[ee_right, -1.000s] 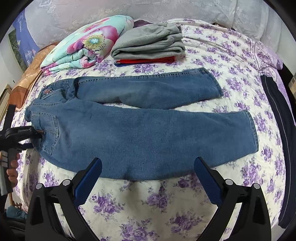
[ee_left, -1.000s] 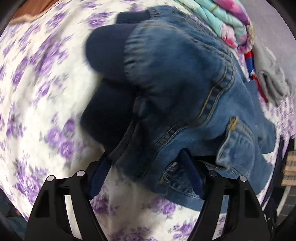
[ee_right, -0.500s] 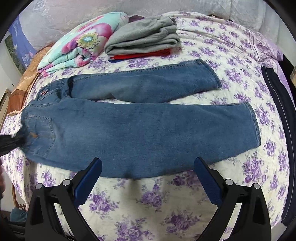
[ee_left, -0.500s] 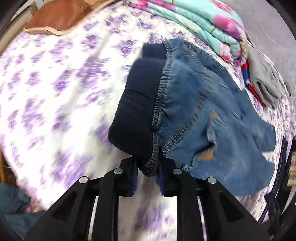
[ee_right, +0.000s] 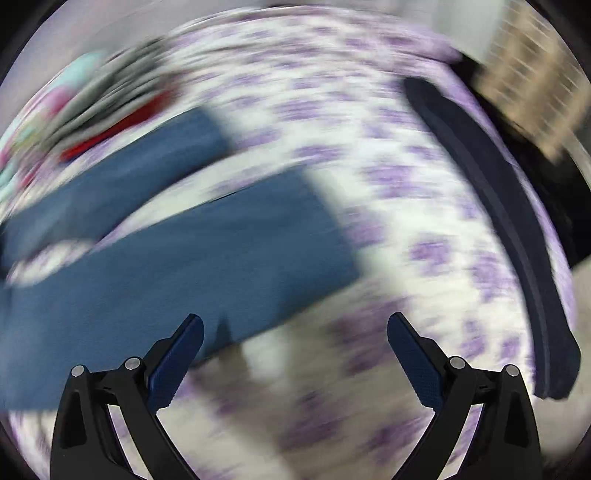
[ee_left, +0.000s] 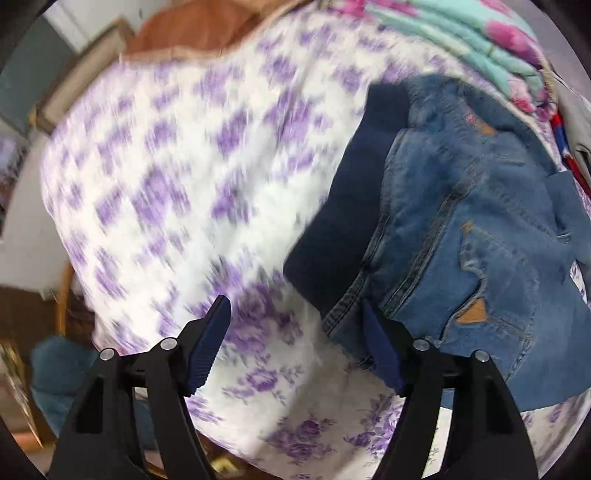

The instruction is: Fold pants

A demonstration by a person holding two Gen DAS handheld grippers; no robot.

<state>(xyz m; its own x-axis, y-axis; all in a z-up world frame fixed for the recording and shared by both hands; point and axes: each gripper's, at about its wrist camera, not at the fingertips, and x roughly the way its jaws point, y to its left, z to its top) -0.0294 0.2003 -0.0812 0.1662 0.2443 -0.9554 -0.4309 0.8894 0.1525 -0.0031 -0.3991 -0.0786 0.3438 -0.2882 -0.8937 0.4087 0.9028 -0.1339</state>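
A white bedspread with purple flowers covered the bed. A folded turquoise-and-pink floral quilt lay at its far edge, beside a brown leather cushion.

Left cam: on left gripper, looked steeply down at bed near jeans waist end; close.
Right cam: on right gripper, looked down at leg ends, bed edge; close, v. blurred.
Shared: jeans, floral cover, folded stack behind.
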